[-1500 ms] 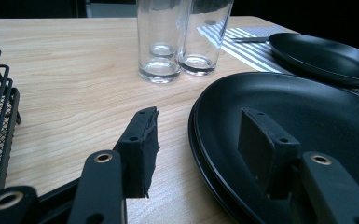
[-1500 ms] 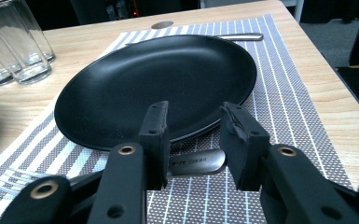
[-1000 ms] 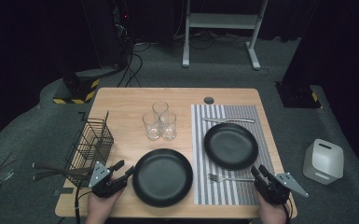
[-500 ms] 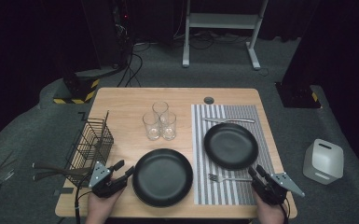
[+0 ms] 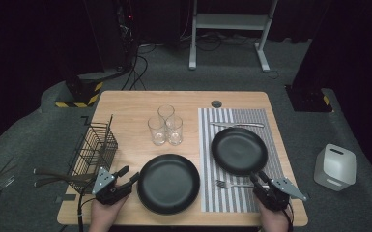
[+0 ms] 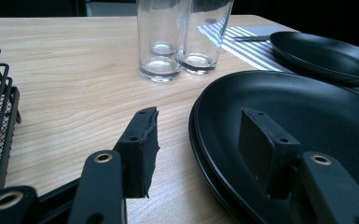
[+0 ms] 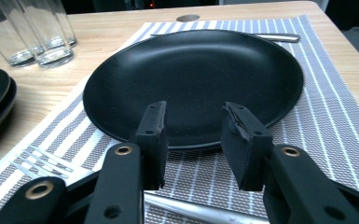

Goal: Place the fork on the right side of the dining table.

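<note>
Fork (image 5: 232,184) lies on the striped mat (image 5: 232,121) by the tabletop's near edge, tines toward the left, handle running under the right gripper (image 7: 192,133). That gripper's jaws have just been opening a bit; they're apart w/ nothing between the pads, fork handle (image 7: 200,211) passing below them, not gripped. Just beyond it: plate (image 5: 239,150) on the mat, knife (image 5: 236,124) at the plate's far side. Left gripper (image 6: 198,140) sits near the near-left corner, jaws wide, straddling the rim of the plate stack (image 5: 168,183), one pad outside, one over the inside, not pressing. Glasses (image 5: 166,126) stand mid-table; wire basket (image 5: 93,150) at the left edge. Risks, as I judge: right pads could close above the thin handle & miss, or skid it along the mat and rumple it; fork tips could knock the plate rim. Left, if it clamps off-centre, could tilt the top plate or shove the stack toward the glasses.
</note>
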The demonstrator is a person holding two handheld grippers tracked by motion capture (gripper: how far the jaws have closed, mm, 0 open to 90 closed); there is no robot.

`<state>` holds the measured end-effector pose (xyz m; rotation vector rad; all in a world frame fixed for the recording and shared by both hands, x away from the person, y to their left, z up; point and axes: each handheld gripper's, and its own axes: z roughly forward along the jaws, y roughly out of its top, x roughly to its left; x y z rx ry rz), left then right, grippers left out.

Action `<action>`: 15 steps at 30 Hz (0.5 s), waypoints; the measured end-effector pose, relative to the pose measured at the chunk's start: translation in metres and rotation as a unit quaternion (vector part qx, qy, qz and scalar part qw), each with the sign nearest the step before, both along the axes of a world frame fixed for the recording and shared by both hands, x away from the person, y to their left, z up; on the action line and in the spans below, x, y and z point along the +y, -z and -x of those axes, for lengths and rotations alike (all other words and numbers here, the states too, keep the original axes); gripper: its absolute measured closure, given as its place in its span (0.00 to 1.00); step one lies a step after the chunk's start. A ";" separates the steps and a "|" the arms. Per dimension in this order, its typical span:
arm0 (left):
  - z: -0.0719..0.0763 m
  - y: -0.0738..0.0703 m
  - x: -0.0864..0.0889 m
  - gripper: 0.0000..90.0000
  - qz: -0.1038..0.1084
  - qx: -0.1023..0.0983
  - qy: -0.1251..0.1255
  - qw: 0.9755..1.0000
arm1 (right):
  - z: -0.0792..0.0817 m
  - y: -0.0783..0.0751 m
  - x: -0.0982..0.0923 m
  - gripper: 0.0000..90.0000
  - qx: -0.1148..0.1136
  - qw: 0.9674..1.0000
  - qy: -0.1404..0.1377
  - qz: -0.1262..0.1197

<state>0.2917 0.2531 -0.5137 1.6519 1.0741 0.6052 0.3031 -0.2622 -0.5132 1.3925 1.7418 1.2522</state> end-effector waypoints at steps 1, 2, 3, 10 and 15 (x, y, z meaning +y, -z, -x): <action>0.000 0.000 0.000 0.53 0.000 0.000 0.000 1.000 | 0.000 0.000 0.001 0.67 0.000 1.000 -0.001 0.001; 0.000 0.000 0.000 0.53 0.000 0.001 0.000 1.000 | -0.001 0.000 0.004 0.67 0.001 1.000 -0.004 0.001; -0.001 0.001 0.000 0.53 0.000 0.002 0.000 1.000 | -0.001 0.000 0.005 0.67 0.002 1.000 -0.006 0.002; -0.002 0.003 0.000 0.53 -0.001 0.005 0.000 1.000 | -0.004 0.000 0.021 0.66 0.003 0.999 -0.027 0.016; -0.002 0.005 0.000 0.53 0.000 0.009 0.000 1.000 | -0.006 0.000 0.031 0.65 0.004 0.999 -0.043 0.024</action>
